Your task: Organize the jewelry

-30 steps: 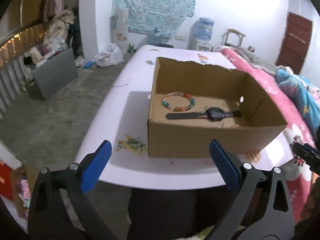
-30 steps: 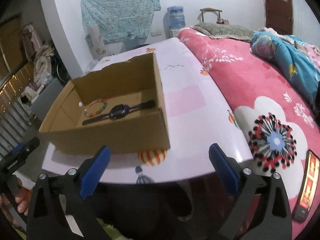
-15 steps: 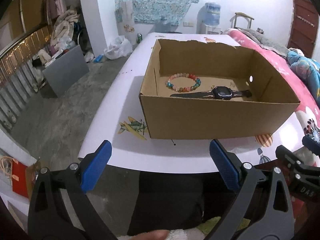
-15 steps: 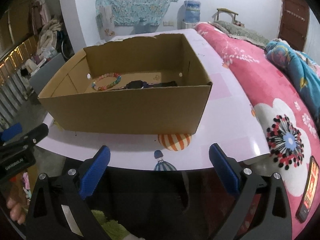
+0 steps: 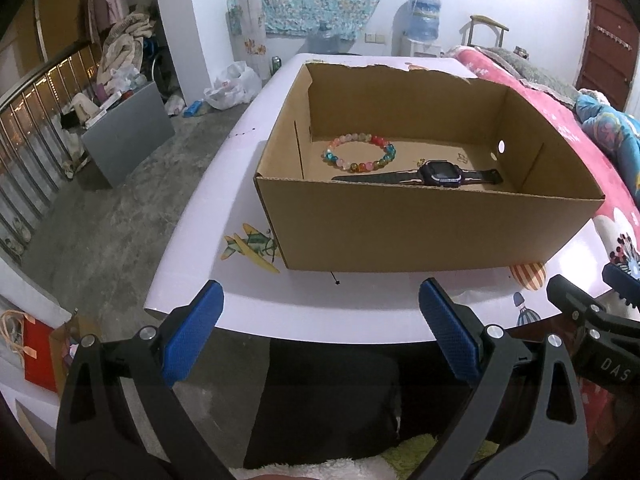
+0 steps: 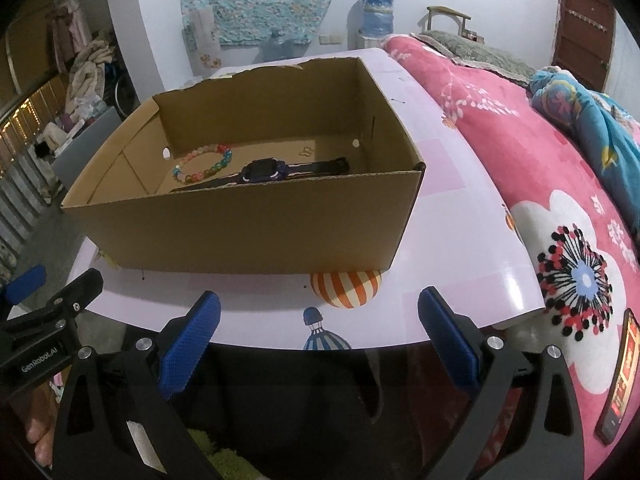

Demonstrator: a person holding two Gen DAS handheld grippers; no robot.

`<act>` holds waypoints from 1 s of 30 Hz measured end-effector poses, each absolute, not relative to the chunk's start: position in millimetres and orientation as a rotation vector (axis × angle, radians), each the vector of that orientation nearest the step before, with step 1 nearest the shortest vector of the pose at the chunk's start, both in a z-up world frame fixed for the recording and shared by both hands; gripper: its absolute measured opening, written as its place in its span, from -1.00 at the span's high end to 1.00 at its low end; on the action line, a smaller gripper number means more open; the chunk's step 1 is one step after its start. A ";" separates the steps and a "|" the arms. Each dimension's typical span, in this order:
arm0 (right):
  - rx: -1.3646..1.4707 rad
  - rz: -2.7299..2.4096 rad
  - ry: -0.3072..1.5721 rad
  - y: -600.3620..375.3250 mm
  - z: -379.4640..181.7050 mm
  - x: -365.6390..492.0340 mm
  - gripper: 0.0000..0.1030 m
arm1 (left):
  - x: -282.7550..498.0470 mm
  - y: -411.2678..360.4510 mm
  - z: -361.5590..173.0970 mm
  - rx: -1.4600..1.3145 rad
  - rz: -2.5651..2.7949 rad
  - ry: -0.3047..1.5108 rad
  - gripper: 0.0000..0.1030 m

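An open cardboard box (image 5: pixel 420 232) (image 6: pixel 248 228) stands on the white table (image 5: pixel 240 160) (image 6: pixel 452 216). Inside it lie a colourful bead bracelet (image 5: pixel 359 152) (image 6: pixel 204 164) and a dark wristwatch (image 5: pixel 432 176) (image 6: pixel 264 172), side by side on the box floor. My left gripper (image 5: pixel 320 336) is open and empty, held off the table's near edge in front of the box. My right gripper (image 6: pixel 318 338) is open and empty, also before the near edge, to the right of the left one. Each gripper shows at the edge of the other's view.
A bed with a pink flowered blanket (image 6: pixel 560 200) lies right of the table; a phone (image 6: pixel 618 380) rests on it. A grey panel (image 5: pixel 128 128) and clutter stand on the concrete floor at left. A water dispenser (image 5: pixel 420 24) stands at the back wall.
Both grippers have swung to face the box squarely and have drawn a little closer; the box now looms larger. Both stay open and empty. Bracelet and watch have not moved.
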State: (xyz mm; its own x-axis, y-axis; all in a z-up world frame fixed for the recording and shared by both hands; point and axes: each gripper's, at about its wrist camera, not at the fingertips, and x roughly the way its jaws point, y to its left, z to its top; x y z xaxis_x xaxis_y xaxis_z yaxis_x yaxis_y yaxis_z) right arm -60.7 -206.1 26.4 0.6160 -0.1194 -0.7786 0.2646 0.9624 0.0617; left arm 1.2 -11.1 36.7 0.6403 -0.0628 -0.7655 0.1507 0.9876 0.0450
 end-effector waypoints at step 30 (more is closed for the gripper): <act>0.180 -0.247 0.876 -214.3 32.3 -59.3 -0.87 | 2.1 -19.4 36.4 0.094 -0.140 0.893 -0.84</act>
State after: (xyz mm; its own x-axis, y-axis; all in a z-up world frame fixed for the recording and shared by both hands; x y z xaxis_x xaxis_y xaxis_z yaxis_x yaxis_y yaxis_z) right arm -59.3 -214.3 32.3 0.6146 -0.1397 -0.7764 0.2861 0.9567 0.0543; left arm 2.1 -19.4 36.4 0.6189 -0.0827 -0.7811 0.1608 0.9867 0.0229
